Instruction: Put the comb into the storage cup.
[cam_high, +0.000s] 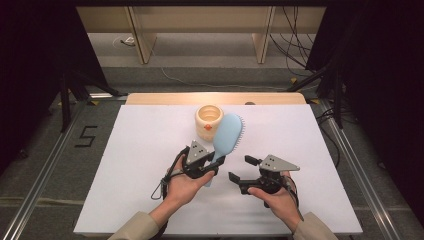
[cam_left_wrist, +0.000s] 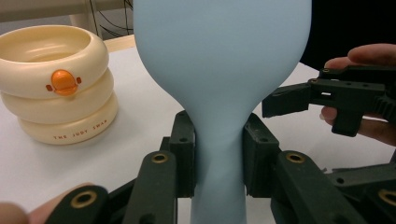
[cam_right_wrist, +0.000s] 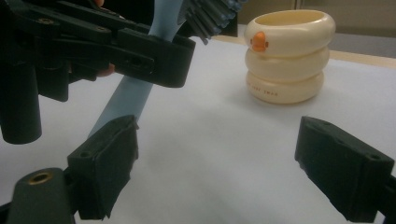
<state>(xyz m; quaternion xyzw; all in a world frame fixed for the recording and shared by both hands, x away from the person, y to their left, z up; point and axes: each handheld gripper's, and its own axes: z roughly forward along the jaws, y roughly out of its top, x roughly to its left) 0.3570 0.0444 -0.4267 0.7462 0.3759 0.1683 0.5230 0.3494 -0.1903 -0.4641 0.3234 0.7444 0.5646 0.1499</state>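
Between the L jaws: the blue hairbrush (cam_left_wrist: 219, 70), clamped at the narrow neck where handle meets head; smooth back faces the L camera.
Brush axis: long axis runs up and away from the left gripper (cam_high: 212, 162) toward the far edge of the table (cam_high: 150, 200), head tilted off to the R; handle end pokes out below the jaws, toward the person.
Brush height: head looks lifted clear of the table, handle end prob. too, though the high view is too small to be sure.
Bristles: dark, on the side turned to the R; seen in the R gripper view at top.
L tongs: closed tight on the brush neck, both pads flat against it, no gap.
R tongs: right gripper (cam_high: 242, 169) spread wide, nothing between the jaws, only bare table beyond them.
R vs brush: brush handle (cam_right_wrist: 123, 100) lies just beyond and to the L of the R jaws, slanting across; near but apart, not touching.
Nearer hand: L has it; R is the free one, just beside, jaws pointing toward the L gripper.
Key relation: for a handover or 2nd grip, R would need to swing L onto the handle below the L jaws, my guess.
Cup: cream ringed cup (cam_high: 208, 120) w/ an orange duck bill, upright beyond both grippers, just L of the brush head; may touch it, hard to tell.
Counts: 1 brush, 1 cup, 2 grippers, 2 hands.
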